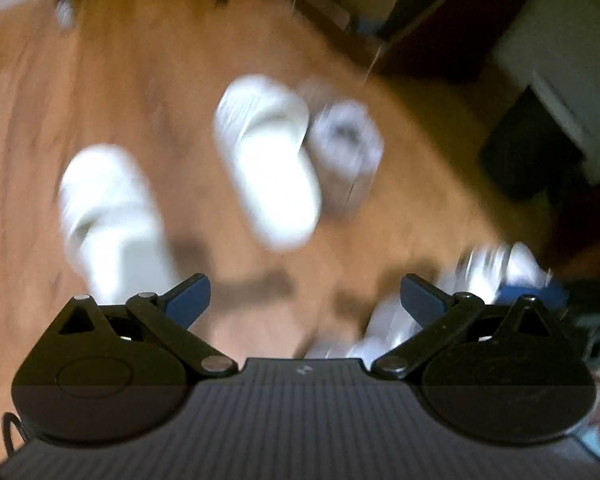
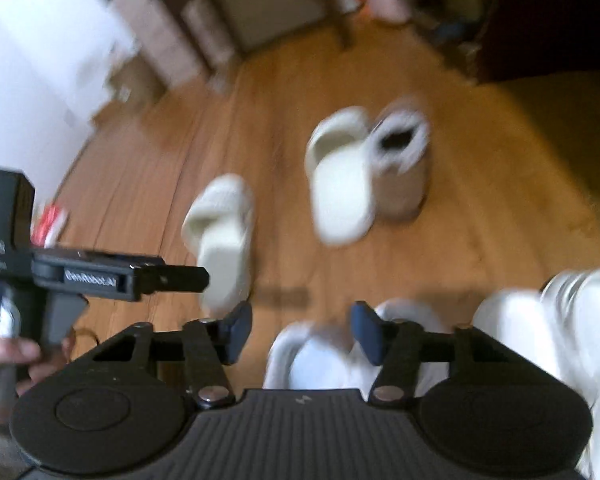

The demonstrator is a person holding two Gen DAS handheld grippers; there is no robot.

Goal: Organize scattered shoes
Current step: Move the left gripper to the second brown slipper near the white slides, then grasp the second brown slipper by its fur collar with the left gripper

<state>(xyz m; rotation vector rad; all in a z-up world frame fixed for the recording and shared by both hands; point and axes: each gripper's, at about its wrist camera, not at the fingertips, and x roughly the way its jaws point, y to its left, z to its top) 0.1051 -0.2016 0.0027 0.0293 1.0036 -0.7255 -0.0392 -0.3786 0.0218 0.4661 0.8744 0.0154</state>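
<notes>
Slippers are being seen on the wooden floor [image 1: 100, 60] from the left wrist: one white slipper [image 1: 108, 216] lying ahead-left, lengthwise to the open, empty left gripper [image 1: 304, 300]. From the right wrist, a white sneaker [image 2: 324, 356] is being approached by the open right gripper [image 2: 300, 330], just below it.

Bare floor [image 2: 292, 216] btwn slippers [image 2: 224, 232]; sneakers [image 2: 384, 344] near.
</notes>
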